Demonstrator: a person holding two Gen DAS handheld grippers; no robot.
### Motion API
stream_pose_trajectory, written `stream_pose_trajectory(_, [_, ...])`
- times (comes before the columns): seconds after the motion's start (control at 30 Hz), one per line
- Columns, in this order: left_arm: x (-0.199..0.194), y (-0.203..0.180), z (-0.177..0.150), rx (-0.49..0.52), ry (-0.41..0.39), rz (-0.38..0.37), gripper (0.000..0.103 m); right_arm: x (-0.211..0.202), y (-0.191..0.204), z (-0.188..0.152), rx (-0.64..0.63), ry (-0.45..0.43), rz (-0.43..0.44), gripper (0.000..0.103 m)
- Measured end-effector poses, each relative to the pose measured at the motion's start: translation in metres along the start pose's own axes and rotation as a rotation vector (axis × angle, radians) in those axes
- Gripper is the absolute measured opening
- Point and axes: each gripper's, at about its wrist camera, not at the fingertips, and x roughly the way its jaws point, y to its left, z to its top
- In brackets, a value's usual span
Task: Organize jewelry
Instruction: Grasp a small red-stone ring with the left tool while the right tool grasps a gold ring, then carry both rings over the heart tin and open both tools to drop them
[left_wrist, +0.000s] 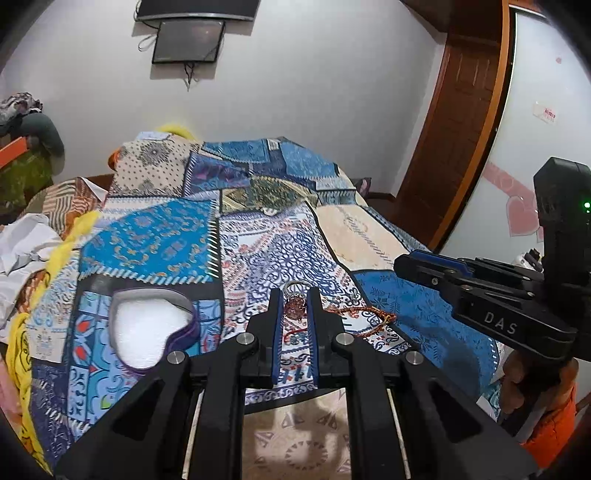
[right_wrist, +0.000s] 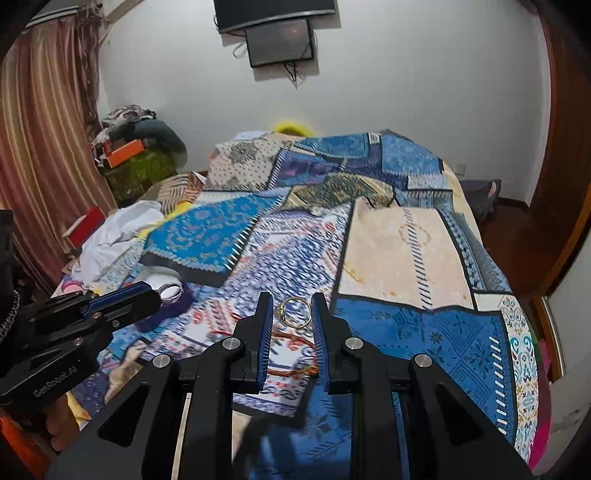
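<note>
A heart-shaped purple box (left_wrist: 147, 328) with a white lining lies open on the patterned bedspread, left of my left gripper (left_wrist: 294, 308). That gripper's jaws stand close around a silver ring with a reddish stone (left_wrist: 295, 301). A red and gold thread bracelet (left_wrist: 364, 319) lies on the cloth just right of it. In the right wrist view my right gripper (right_wrist: 292, 312) holds a gold ring (right_wrist: 293, 312) between its jaws above the bedspread. The left gripper (right_wrist: 155, 295) shows at the left there with the silver ring (right_wrist: 170, 291) at its tips, over the purple box (right_wrist: 166, 312).
The patchwork bedspread (left_wrist: 424, 317) covers the bed. Crumpled white cloth (right_wrist: 114, 229) and yellow fabric lie at the left edge. A red box (right_wrist: 85, 227) and piled clothes stand by the striped curtain. A wooden door (left_wrist: 454, 122) is at the right.
</note>
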Motion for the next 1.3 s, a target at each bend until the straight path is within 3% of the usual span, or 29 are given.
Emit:
stream_pose_trajectory(0.7, [-0.056,0.064,0.004,-0.056,-0.110,0.123,0.011,-0.001,0.078,0.019,-0.096,-0.053,0.102,0.019])
stream_pose_trajectory(0.97, [-0.050,0.094,-0.003,-0.093,-0.089,0.176,0.011,0.019,0.101,0.024,-0.124,-0.038,0.149,0.019])
stream_pose_trajectory(1.3, [-0.020,0.123,-0.014,-0.147,-0.015,0.177,0.011,0.059,0.117,0.027,-0.132,0.036,0.181,0.019])
